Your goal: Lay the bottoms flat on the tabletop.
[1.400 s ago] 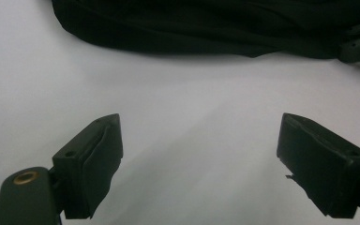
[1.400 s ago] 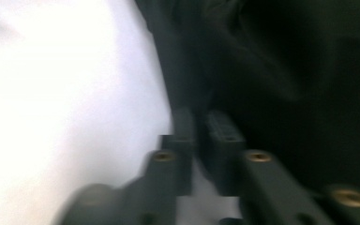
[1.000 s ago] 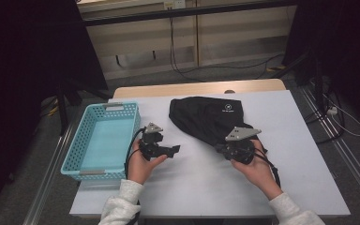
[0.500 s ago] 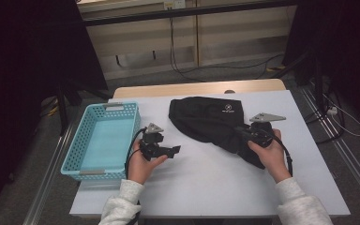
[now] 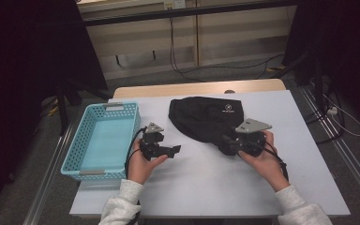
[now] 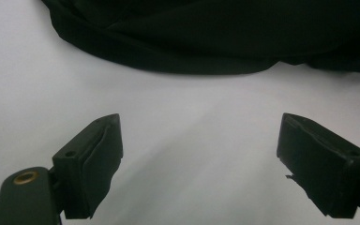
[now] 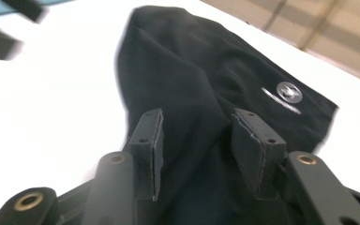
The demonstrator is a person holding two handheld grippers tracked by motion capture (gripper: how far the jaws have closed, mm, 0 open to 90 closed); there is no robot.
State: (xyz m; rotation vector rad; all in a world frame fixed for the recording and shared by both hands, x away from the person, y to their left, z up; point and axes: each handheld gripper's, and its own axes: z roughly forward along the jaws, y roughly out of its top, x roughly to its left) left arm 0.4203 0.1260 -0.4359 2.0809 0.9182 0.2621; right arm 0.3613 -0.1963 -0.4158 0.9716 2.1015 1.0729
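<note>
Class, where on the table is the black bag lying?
In the high view, the black bag lies at the table's far middle, right of the blue basket.

The high view looks forward and down from above the person's side, taking in the whole white tabletop [image 5: 206, 187]. Each tool-mounted view sits low and close, looking along its jaws; both share the black bag [image 5: 206, 117] with the high view.

A white rectangular table [image 5: 206, 187] with a wooden far edge carries a crumpled black fabric bag [image 5: 206, 117] at centre and a light-blue perforated plastic basket [image 5: 70, 161] at its left edge.
</note>
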